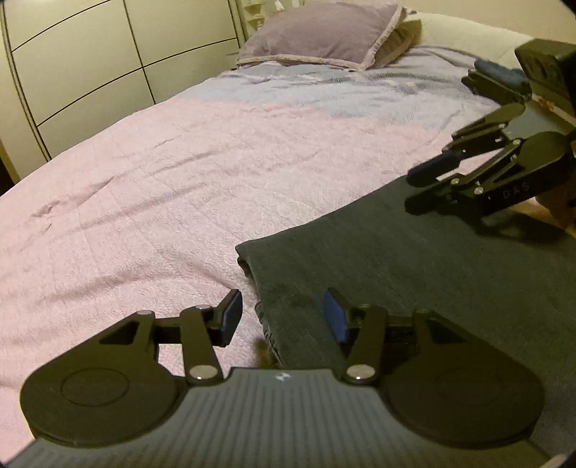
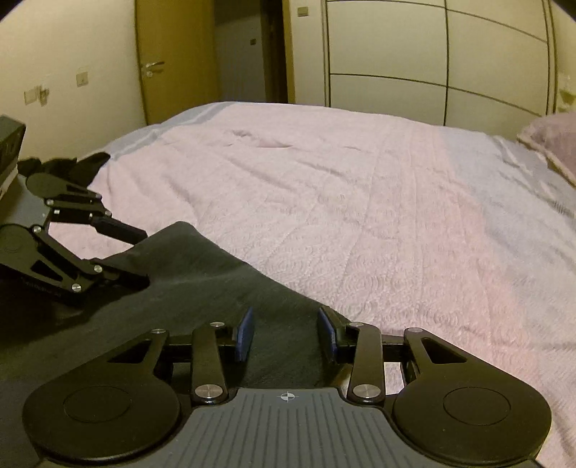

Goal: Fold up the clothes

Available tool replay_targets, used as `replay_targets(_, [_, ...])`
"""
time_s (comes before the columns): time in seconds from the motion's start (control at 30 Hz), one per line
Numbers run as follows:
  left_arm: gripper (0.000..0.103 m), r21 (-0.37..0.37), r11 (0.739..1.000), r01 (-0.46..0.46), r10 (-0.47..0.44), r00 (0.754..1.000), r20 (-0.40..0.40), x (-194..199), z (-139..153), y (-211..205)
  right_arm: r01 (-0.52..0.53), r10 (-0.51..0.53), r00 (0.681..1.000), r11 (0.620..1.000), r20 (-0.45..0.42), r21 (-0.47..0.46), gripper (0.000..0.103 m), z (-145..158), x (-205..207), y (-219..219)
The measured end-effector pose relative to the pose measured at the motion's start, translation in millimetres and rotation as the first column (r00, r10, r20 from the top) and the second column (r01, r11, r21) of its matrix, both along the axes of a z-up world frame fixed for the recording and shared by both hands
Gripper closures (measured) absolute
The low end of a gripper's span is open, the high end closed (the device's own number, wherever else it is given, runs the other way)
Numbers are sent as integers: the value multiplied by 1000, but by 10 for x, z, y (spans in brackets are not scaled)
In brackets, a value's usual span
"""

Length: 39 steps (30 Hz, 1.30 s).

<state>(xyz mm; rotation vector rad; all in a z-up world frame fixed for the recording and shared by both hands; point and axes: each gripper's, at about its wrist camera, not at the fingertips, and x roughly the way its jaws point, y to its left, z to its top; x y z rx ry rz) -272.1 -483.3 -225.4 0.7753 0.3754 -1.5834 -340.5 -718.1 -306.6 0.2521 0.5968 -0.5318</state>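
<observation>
A dark grey garment [image 1: 414,273] lies folded flat on the pink bedspread [image 1: 180,187], its thick folded edge facing left. My left gripper [image 1: 284,316] is open and straddles that edge, one finger over the bedspread and one over the cloth. It holds nothing. My right gripper [image 1: 424,187] hovers open over the garment's far right part. In the right wrist view the right gripper [image 2: 286,336] is open just above the garment [image 2: 201,273], close to its edge. The left gripper [image 2: 135,255] stands open at the left over the same cloth.
A mauve pillow [image 1: 316,32] lies at the head of the bed. White wardrobe doors [image 2: 432,61] and a room door [image 2: 172,61] stand beyond the bed. A crumpled dark cloth [image 2: 72,165] sits at the bed's far left edge.
</observation>
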Motion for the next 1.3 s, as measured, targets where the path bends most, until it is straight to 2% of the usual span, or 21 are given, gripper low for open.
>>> replay_targets(0.1, [60,-22,1000,-22,22,1000,13,-9,127,178,32,-33,999,999,-31,-32,65,231,-82,224])
replay_targets(0.17, [64,-45,998,-33,34,999,25,-28,275,404,17,-18,1000,998,-22,-64,65,410,-193,503])
replay_targets(0.3, [66,-56,998,-32,29,998,-50,-79,489,942,-64,66,997,997,49,-46,65,625,-368,1153])
replay_targets(0.37, [67,-38,998,-45,41,994,-103,-89,478,1213,-109,111,992,994,63,-27,65,594,-434,1505])
replay_targets(0.43, [68,3,998,-69,69,994,-86,-86,301,1427,-137,135,989,990,54,31,65,417,-471,1745])
replay_targets(0.5, [65,37,993,-108,111,991,-77,-53,113,1612,-133,133,991,988,3,77,65,152,-523,1888])
replay_targets(0.57, [64,43,983,-178,183,970,-160,79,25,1725,-99,94,994,990,47,99,65,26,-695,1993])
replay_targets(0.6, [66,52,977,-208,214,964,-158,107,-3,1767,-75,69,996,990,61,117,65,32,-759,2018])
replay_targets(0.67, [72,67,967,-247,252,964,-86,89,-21,1828,-50,45,998,993,45,109,65,70,-834,2095])
replay_targets(0.77, [73,44,965,-259,262,962,-76,87,3,1958,-36,35,999,997,16,68,65,103,-929,2197])
replay_targets(0.83, [73,3,962,-271,271,961,-51,58,105,2081,-24,25,1000,998,-4,51,65,135,-949,2226])
replay_targets(0.93, [73,-54,970,-239,239,971,-14,-108,271,2203,3,-1,999,1000,-44,26,65,101,-981,2361])
replay_targets(1.13, [71,-101,992,-75,75,997,5,-615,382,2211,55,-54,997,998,-49,11,65,49,-1122,2523])
replay_targets(1.23, [70,-56,998,-24,27,998,57,-803,152,2111,76,-75,997,997,-27,28,65,14,-1164,2531])
replay_targets(1.3, [67,-65,998,20,-12,993,121,-855,93,2176,73,-72,997,997,-31,27,65,-5,-1187,2552])
